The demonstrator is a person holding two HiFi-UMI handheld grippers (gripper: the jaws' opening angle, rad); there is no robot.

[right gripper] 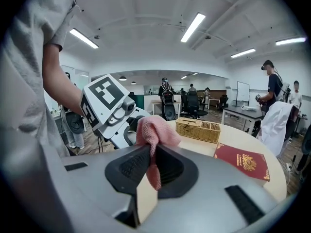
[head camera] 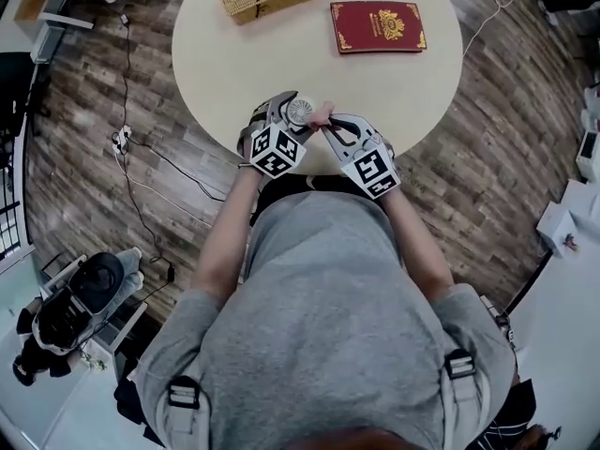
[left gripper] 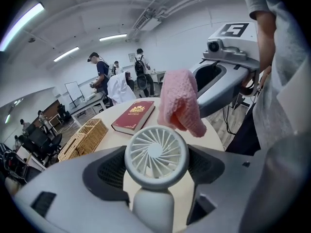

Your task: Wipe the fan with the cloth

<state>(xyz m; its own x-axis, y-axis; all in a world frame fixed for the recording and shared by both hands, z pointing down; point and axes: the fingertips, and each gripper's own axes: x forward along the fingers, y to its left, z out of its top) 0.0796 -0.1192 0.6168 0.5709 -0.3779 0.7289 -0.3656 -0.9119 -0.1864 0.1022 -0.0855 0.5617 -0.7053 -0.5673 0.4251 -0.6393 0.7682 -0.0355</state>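
Fan (left gripper: pixel 156 153) in left tongs (head camera: pixel 296 117) | pink cloth (right gripper: pixel 156 128) in right tongs (right gripper: pixel 150 155)

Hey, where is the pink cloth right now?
The cloth is pinched in the right gripper, right beside the fan held by the left gripper, over the near edge of the round table.

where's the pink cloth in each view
Head view: pink cloth at the table's near edge, right of the fan.
Left gripper view: pink cloth upper centre, just above the fan.
Right gripper view: pink cloth centre-left, pinched in the right gripper's jaws.
Shared landmark: the red book, in all three.
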